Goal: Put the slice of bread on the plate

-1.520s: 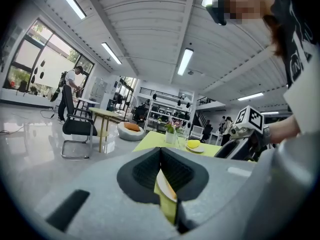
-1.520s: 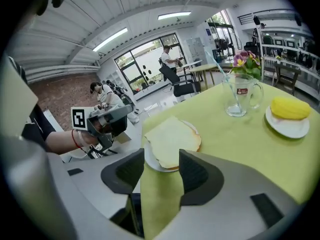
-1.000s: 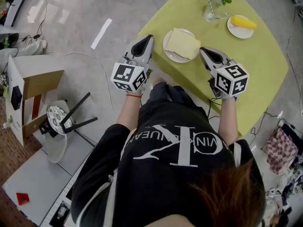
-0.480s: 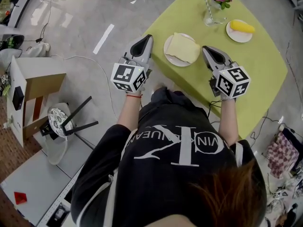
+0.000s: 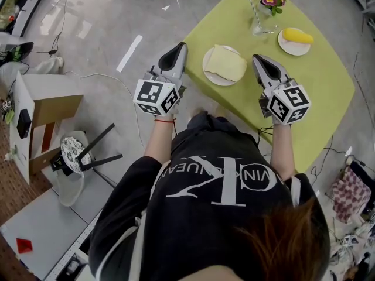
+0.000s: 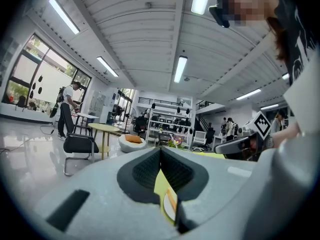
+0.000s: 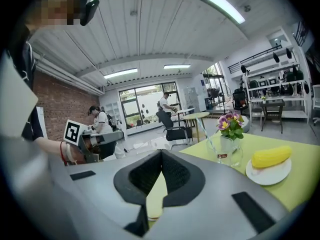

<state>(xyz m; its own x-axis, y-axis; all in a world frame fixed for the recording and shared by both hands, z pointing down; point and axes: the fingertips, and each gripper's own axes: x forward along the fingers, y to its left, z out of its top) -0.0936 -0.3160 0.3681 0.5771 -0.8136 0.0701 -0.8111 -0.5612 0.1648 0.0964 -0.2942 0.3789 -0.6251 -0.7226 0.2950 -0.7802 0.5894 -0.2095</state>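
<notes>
A pale slice of bread (image 5: 225,62) lies on a white plate (image 5: 210,72) near the front edge of the green table (image 5: 316,92). My left gripper (image 5: 179,48) hangs just left of the plate, beyond the table's edge, shut and holding nothing. To the right of the plate my right gripper (image 5: 258,58) is over the table, also shut and holding nothing. In the left gripper view the jaws (image 6: 160,149) meet at their tips, and a sliver of the bread (image 6: 169,204) shows below them. The right gripper view shows its jaws (image 7: 161,151) closed, with the bread (image 7: 156,194) behind them.
A glass with flowers (image 5: 263,10) and a small plate with a yellow corn cob (image 5: 296,38) stand at the table's far side. A cardboard box (image 5: 38,113) and a tipped stool (image 5: 79,151) are on the floor at the left. People and chairs are far back.
Both grippers have lifted slightly and edged forward beside the plate. The bread has stayed on the plate and both pairs of jaws have stayed shut.
</notes>
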